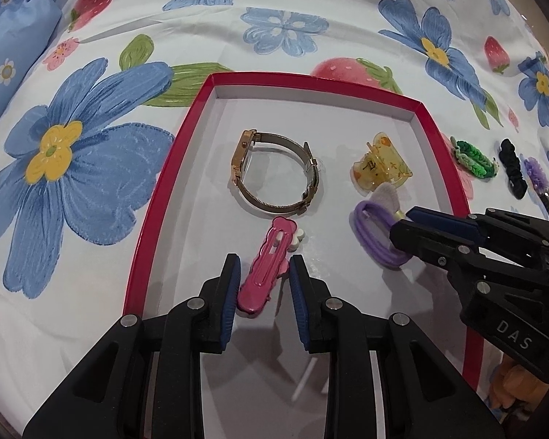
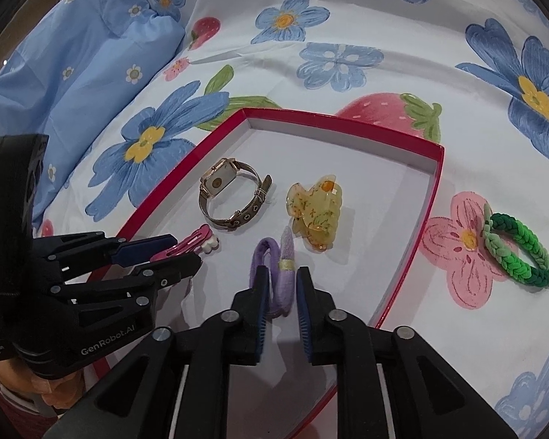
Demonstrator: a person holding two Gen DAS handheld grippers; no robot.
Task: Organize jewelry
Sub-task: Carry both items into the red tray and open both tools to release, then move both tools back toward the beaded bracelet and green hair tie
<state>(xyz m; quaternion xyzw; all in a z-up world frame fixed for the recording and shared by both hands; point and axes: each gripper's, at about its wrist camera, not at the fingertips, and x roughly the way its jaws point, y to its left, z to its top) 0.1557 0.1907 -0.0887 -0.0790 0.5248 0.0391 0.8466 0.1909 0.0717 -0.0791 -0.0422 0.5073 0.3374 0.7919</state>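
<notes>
A white bedsheet printed with big blue flowers and strawberries [image 1: 91, 219] covers the whole surface. On it sits a shallow red-rimmed cardboard tray with a white floor [image 1: 157, 197], which holds 4 items.

The left gripper [image 1: 265, 281] is low over the near part of the tray, its 2 jaws spread on either side of a glossy pink snap hair clip [image 1: 261, 274]; the left pad seems to touch the clip's lower end, the right pad stands just off it, so the clip is not clamped.

The right gripper [image 2: 282, 292] has its jaws parted around a lilac fabric hair tie with a small wrapped tab [image 2: 274, 278], which lies on the tray floor between them.

Farther back in the tray lie a gold mesh-strap wristwatch [image 1: 274, 172] and, to its right, a translucent yellow claw hair clip [image 1: 382, 166].

Outside the tray, on the sheet to the right, rest a green braided bracelet [image 2: 518, 252] and a black scrunchie [image 1: 512, 166].
</notes>
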